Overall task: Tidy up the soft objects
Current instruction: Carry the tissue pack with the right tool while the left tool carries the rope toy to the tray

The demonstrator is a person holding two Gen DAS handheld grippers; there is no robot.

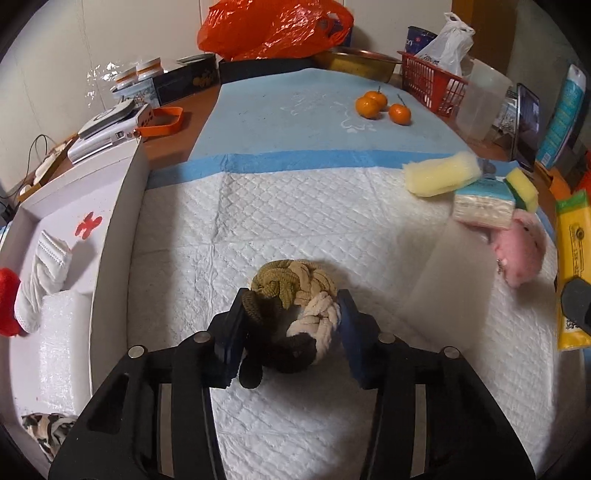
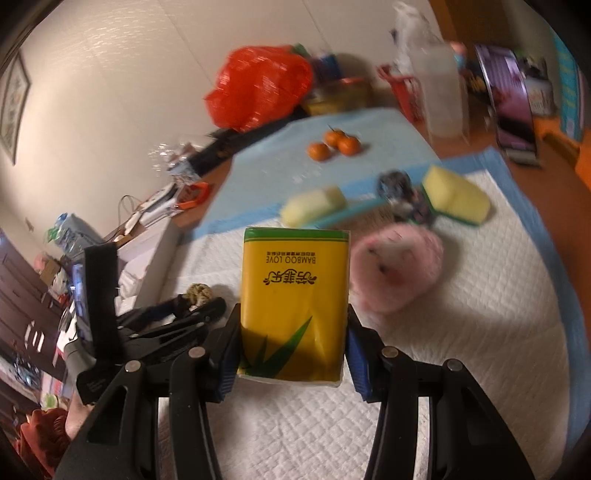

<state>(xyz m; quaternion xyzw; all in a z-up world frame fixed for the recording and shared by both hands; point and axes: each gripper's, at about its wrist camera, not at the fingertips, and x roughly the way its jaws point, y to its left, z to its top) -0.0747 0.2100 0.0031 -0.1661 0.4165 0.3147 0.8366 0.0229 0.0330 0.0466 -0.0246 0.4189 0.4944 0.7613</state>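
Left wrist view: the left claw [image 1: 291, 328] was pinching a knotted rope ball [image 1: 295, 295] of olive, tan, cream and dark brown strands, its blue pads pressed against both flanks of the ball. The ball lay on the white quilted pad [image 1: 295, 221] covering the near part of the surface, roughly midway between the pad's left and right edges. Along the left edge stood a white box [image 1: 110, 229] holding a rolled white cloth [image 1: 44, 273] and a red soft item [image 1: 7, 302], the latter cut off by the frame.

Right wrist view: the right claw [image 2: 293, 332] was pinching a yellow tissue pack [image 2: 295, 295] printed "BAMBOO LOVE", gripped at its lower sides and standing upright between the fingers. Whether the pack was touching the pad cannot be told. Just beside it, toward the right edge, lay a pink plush toy [image 2: 397, 269].

Near the pad's far right corner lay a pale yellow sponge [image 1: 439, 173], a blue-topped tissue pack [image 1: 484, 205] and a yellow-and-green sponge [image 1: 522, 188], close together. Beyond the pad, on a blue sheet [image 1: 295, 122], sat three oranges [image 1: 382, 105]. An orange plastic bag [image 1: 273, 27] and a red basket [image 1: 432, 81] occupied the far edge.
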